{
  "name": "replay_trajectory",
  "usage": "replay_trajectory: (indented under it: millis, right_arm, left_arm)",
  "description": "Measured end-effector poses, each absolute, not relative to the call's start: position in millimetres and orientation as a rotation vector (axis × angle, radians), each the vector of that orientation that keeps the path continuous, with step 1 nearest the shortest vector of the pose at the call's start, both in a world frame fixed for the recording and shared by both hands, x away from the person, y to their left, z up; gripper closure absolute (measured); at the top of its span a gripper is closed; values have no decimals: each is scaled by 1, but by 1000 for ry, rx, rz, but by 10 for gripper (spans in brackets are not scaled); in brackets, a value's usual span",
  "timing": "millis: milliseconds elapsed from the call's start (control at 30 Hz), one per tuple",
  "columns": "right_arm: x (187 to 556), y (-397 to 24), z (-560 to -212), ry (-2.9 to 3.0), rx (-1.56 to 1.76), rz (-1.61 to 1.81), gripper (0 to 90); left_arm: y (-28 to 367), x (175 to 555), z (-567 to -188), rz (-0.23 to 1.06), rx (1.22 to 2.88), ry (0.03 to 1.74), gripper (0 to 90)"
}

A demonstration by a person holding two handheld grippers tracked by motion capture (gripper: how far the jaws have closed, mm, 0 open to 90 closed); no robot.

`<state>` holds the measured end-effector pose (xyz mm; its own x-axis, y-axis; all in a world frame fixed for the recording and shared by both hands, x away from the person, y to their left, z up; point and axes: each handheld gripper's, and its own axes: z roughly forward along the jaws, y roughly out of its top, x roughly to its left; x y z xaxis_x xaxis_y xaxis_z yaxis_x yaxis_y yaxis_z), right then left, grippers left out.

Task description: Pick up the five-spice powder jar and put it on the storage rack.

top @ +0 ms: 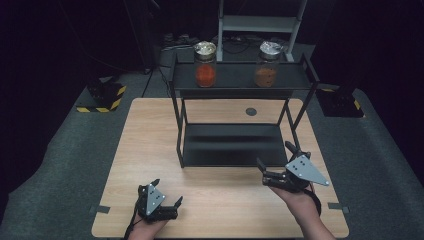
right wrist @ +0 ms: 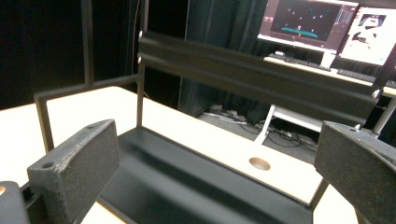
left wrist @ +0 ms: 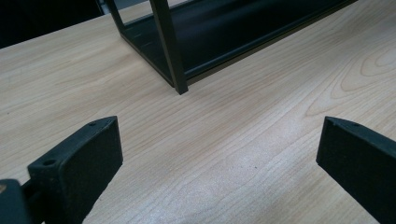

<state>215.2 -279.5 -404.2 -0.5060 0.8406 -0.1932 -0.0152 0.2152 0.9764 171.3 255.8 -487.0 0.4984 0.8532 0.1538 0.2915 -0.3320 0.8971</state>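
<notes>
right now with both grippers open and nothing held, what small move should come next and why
Probably raise the right gripper toward the brown-filled jar on the rack's top shelf. It sits open just in front of the rack's right side, below that jar, while the left gripper is open lower on the table, farther from the orange-filled jar.

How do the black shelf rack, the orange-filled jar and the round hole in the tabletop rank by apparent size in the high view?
1. black shelf rack
2. orange-filled jar
3. round hole
</notes>
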Motion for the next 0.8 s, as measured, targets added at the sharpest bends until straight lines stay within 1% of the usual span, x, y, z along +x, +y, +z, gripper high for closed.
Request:
replay_trajectory:
  millis: [800]
  right_arm:
    - [201,-295,-472,1844,938,1249,0]
  left_arm:
    - [255,171,-487,812,1870,950,7]
